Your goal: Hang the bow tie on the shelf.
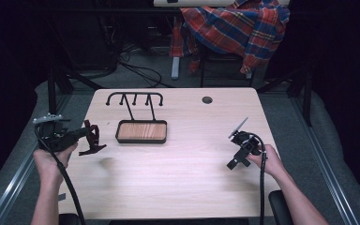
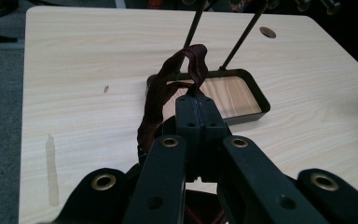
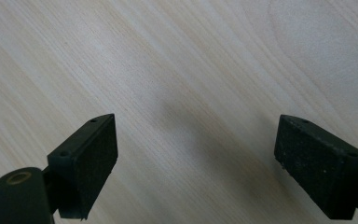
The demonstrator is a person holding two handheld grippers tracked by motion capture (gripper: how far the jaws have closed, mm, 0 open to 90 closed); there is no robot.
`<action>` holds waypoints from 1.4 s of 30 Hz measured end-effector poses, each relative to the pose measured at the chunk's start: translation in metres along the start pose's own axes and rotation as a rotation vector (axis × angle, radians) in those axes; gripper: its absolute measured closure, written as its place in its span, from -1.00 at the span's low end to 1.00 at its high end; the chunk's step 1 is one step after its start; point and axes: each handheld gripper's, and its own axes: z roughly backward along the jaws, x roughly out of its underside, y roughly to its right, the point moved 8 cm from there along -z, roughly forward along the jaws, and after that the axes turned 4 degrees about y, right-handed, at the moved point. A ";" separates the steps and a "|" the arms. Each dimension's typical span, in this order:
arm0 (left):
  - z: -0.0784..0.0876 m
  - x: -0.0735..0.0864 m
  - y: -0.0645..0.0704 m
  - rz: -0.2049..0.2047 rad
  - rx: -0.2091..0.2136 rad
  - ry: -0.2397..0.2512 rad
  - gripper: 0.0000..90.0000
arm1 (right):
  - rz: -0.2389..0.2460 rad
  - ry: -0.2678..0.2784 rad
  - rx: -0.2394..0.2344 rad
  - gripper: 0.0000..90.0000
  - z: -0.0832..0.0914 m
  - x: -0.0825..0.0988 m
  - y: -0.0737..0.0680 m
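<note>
While pinched between the closed jaws of the left gripper [image 2: 199,105], the dark red floppy fabric strap [image 2: 168,91] is held just left of the black metal tray with wooden base [image 1: 141,131] | soft, light, best taken mid-loop | right gripper [image 3: 193,163] is kept wide open, nothing held, well right of tray

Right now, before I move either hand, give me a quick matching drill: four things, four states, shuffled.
Things:
1 left tongs
2 right tongs
3 dark red strap
4 black rack with tray

States:
A open above bare table
B standing near the table's far edge
C shut
D pinched, loop hanging

Pairs: 1-C, 2-A, 3-D, 4-B
</note>
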 end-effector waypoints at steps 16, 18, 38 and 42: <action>-0.018 -0.030 -0.007 0.015 -0.020 0.031 1.00 | 0.006 -0.009 -0.004 -0.72 -0.001 0.000 0.001; -0.021 -0.033 -0.007 0.021 -0.026 0.038 1.00 | 0.007 -0.012 -0.005 -0.72 -0.001 0.000 0.001; -0.043 -0.057 -0.003 0.011 -0.110 0.050 1.00 | -0.010 0.010 -0.013 -0.72 -0.003 -0.001 -0.001; -0.048 -0.061 -0.002 0.007 -0.122 0.052 1.00 | -0.021 0.021 -0.015 -0.72 -0.004 -0.002 -0.002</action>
